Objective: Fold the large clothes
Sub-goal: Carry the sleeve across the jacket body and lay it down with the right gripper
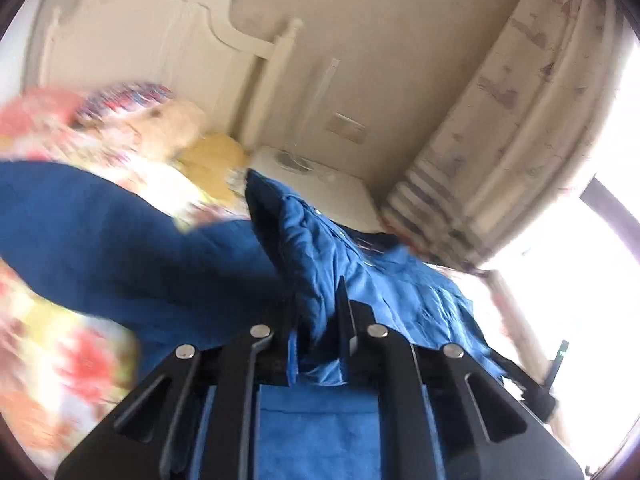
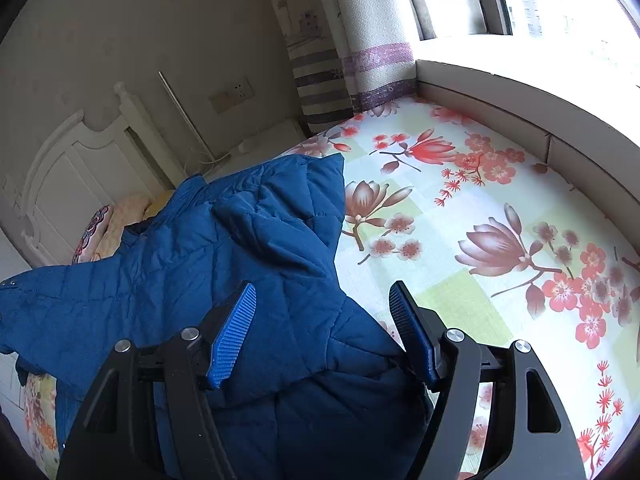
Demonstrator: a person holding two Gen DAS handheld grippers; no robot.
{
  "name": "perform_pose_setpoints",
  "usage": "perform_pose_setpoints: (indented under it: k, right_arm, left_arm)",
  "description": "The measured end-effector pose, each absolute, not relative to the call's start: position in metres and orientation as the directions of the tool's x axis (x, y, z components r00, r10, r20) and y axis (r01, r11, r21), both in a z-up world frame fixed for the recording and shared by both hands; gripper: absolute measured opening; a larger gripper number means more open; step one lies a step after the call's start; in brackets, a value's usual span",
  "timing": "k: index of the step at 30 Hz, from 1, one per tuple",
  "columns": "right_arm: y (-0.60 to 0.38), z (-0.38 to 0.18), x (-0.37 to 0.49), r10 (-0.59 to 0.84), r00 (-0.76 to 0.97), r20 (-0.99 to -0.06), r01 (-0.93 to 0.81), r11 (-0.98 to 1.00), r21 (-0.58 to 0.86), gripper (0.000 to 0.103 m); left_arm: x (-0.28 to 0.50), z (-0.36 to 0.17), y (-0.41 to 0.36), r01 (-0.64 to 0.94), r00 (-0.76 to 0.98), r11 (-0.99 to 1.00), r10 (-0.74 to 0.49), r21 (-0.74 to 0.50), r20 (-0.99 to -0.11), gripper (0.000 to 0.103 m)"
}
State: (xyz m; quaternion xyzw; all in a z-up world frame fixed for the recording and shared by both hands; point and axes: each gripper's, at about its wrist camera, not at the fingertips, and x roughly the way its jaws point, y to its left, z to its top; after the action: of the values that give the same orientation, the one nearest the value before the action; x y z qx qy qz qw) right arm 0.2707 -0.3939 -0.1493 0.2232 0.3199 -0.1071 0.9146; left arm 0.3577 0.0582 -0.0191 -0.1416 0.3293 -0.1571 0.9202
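Left gripper (image 1: 320,320): jaws pinched narrow on a fold of the blue quilted jacket (image 1: 120,248), fabric bunched between the pads and trailing ahead and to the right of the gripper; view blurred. Lighter blue lining (image 1: 384,280) exposed just beyond the fingertips. Floral bed sheet (image 1: 80,360) below and to the left of this gripper; headboard (image 1: 140,40) far ahead.

Right gripper (image 2: 322,332): jaws wide apart, ribbed blue pads (image 2: 234,336) bare, nothing clamped. Jacket (image 2: 240,248) directly beneath and ahead-left of this gripper, one edge passing under the gap between the pads; bed sheet (image 2: 480,208) bare ahead and to the right, window ledge (image 2: 520,96) beyond.

Progress, as judged: early stage. Jacket crumpled and partly lifted, no neat fold visible. Remaining: second grasp by the right gripper, spreading flat, folding of sleeves and body.
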Motion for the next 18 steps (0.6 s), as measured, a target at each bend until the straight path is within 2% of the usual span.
perform_pose_setpoints:
  k: [2,3,4,5,6,8,10,11,13,16,18]
  right_arm:
    - [-0.395,-0.149,0.271,-0.054,0.771,-0.635,0.341,0.877,0.340,0.068]
    - [-0.395,-0.149,0.271,-0.054,0.770,-0.635,0.342,0.876,0.340,0.068]
    - [-0.395,-0.149,0.271,-0.056,0.770,-0.635,0.343,0.876,0.338,0.068]
    - [-0.395,-0.149,0.271,-0.058,0.770,-0.636,0.344,0.877,0.336,0.068]
    - [-0.395,-0.149,0.270,-0.060,0.769,-0.637,0.346,0.877,0.334,0.068]
    - [-0.395,-0.149,0.270,-0.066,0.768,-0.637,0.349,0.877,0.330,0.068]
    - [-0.394,-0.147,0.269,-0.078,0.773,-0.630,0.352,0.878,0.323,0.068]
    - [-0.392,-0.145,0.266,-0.090,0.785,-0.613,0.348,0.883,0.316,0.068]
    - [-0.383,-0.136,0.259,-0.099,0.819,-0.565,0.310,0.905,0.292,0.063]
    - [-0.362,-0.126,0.255,-0.104,0.853,-0.511,0.244,0.946,0.213,0.058]
    - [-0.347,-0.120,0.258,-0.100,0.851,-0.516,0.204,0.968,0.149,0.057]
  left_arm:
    - [0.366,-0.032,0.059,0.192,0.693,0.921,-0.372,-0.340,-0.617,0.024]
    - [0.371,-0.048,0.058,0.172,0.662,0.938,-0.336,-0.301,-0.669,0.044]
    - [0.375,-0.063,0.056,0.143,0.642,0.962,-0.270,-0.235,-0.718,0.071]
    - [0.375,-0.071,0.058,0.111,0.642,0.976,-0.214,-0.187,-0.736,0.078]
    - [0.374,-0.081,0.060,0.017,0.657,0.997,-0.071,-0.080,-0.750,0.079]
    - [0.368,-0.083,0.066,-0.124,0.682,0.992,0.084,-0.002,-0.727,0.080]
    - [0.359,-0.073,0.071,-0.151,0.721,0.986,0.065,-0.065,-0.690,0.085]
    - [0.357,-0.066,0.064,-0.108,0.744,0.989,0.013,-0.101,-0.668,0.086]
    - [0.361,-0.062,0.038,0.008,0.749,0.999,-0.041,-0.053,-0.661,0.093]
    - [0.384,-0.088,-0.005,0.126,0.709,0.991,-0.063,0.038,-0.702,0.095]
    - [0.408,-0.125,-0.015,0.132,0.633,0.989,-0.032,0.067,-0.773,0.095]
